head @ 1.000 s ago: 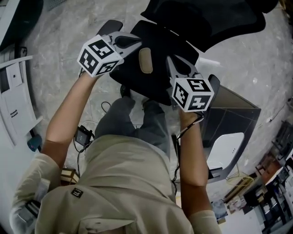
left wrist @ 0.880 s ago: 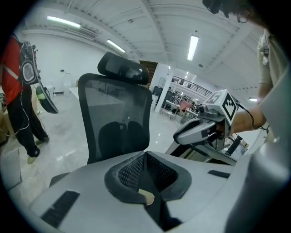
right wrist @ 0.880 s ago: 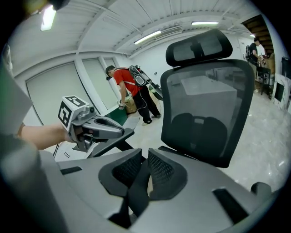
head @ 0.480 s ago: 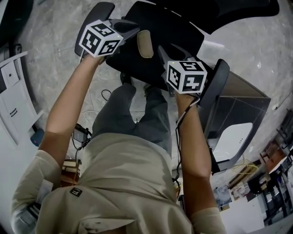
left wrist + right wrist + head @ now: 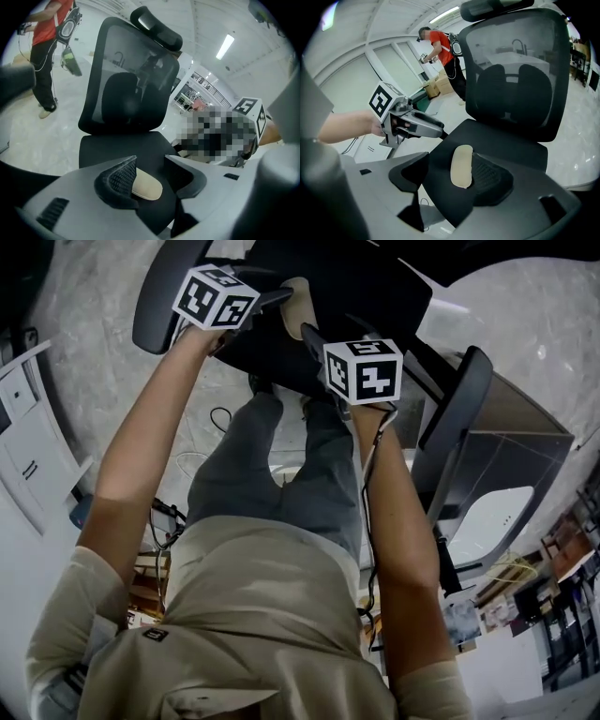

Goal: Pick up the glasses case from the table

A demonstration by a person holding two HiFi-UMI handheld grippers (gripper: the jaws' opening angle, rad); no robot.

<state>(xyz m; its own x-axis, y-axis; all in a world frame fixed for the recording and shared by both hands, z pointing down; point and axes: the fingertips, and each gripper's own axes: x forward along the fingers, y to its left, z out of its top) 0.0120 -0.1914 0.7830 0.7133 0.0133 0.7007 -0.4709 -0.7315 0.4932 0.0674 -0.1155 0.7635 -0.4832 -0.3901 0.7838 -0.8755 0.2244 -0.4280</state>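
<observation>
The beige glasses case [image 5: 298, 307] lies flat on the black seat [image 5: 375, 287] of an office chair. My left gripper [image 5: 279, 296] comes at it from the left, my right gripper [image 5: 309, 334] from the near right. In the left gripper view the case [image 5: 147, 186] shows in the gap of the left gripper [image 5: 151, 177], whose jaws are opening; the left pad [image 5: 123, 176] hides the case's end, with no pad pressing. In the right gripper view the case [image 5: 461, 166] lies beyond the right gripper [image 5: 450, 174], close by its right pad [image 5: 487, 176]. Those jaws are opening too.
The chair's mesh backrest [image 5: 126, 84] rises behind the seat, and armrests [image 5: 164, 296] [image 5: 459, 399] flank it. A dark box [image 5: 511, 451] stands right of the chair, a white cabinet [image 5: 28, 456] at the left. A person in red [image 5: 445, 51] stands far off.
Both grippers have sunk toward the chair seat and closed in on the case. Their jaws, together a second ago, now stand apart.
</observation>
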